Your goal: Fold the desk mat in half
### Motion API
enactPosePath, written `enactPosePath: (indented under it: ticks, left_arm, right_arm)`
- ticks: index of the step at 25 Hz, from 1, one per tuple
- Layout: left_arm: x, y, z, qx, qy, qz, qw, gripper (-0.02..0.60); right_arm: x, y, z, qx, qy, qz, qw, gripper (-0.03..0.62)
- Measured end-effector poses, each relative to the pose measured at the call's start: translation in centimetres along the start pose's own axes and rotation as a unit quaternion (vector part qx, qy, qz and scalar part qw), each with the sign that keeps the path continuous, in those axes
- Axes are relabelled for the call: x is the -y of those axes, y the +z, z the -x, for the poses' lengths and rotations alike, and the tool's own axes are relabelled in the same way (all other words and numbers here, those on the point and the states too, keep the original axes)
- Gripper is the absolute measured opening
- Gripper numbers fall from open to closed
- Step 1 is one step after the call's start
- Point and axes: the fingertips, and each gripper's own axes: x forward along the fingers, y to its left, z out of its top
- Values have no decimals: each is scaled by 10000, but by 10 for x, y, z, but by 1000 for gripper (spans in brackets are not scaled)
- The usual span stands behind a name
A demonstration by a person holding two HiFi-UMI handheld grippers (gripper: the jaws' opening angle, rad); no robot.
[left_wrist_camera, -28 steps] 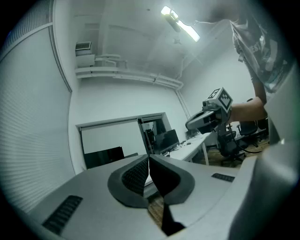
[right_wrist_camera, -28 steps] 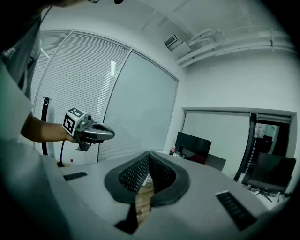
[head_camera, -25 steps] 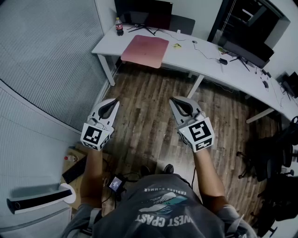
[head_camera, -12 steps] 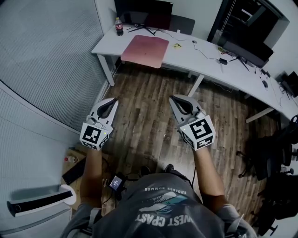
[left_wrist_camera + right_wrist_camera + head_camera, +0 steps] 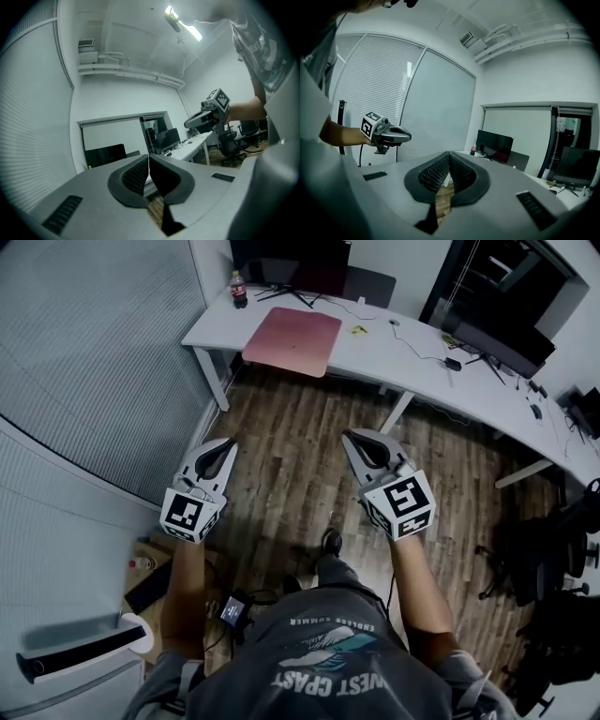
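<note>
A pink desk mat (image 5: 292, 340) lies flat on the left end of a long white desk (image 5: 394, 354) at the far side of the room. My left gripper (image 5: 231, 442) and my right gripper (image 5: 346, 436) are held out over the wooden floor, well short of the desk, both shut and empty. In the left gripper view the jaws (image 5: 149, 161) meet with nothing between them, and the right gripper (image 5: 190, 123) shows beyond. In the right gripper view the jaws (image 5: 449, 157) are likewise together, with the left gripper (image 5: 408, 137) at the left.
A bottle (image 5: 239, 291) and a dark monitor (image 5: 291, 261) stand behind the mat. Cables and small items lie further right on the desk, near a second monitor (image 5: 497, 345). Office chairs (image 5: 553, 568) stand at the right. Window blinds (image 5: 84, 352) run along the left.
The view has shifted slightly and the person's foot has stepped forward on the floor. Both grippers stay shut and held in about the same place.
</note>
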Motion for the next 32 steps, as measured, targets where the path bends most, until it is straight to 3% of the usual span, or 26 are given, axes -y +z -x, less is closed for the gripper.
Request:
enactPosePath:
  ticks: [7,23,32]
  left_arm:
    - [-26,-18,-21,-285,230,18,9993,21]
    - [-74,-39,-139,-713,658,0,9953,21]
    - [-93,-39,-181,-840,882,-127,9925,21]
  right_arm:
    - [31,-11,-44,33,225,-122,9997,25]
    - [154,-34,-137,149,760,-306,9965,26]
    - [195,-38,-173,260,1033,-327,9938,26]
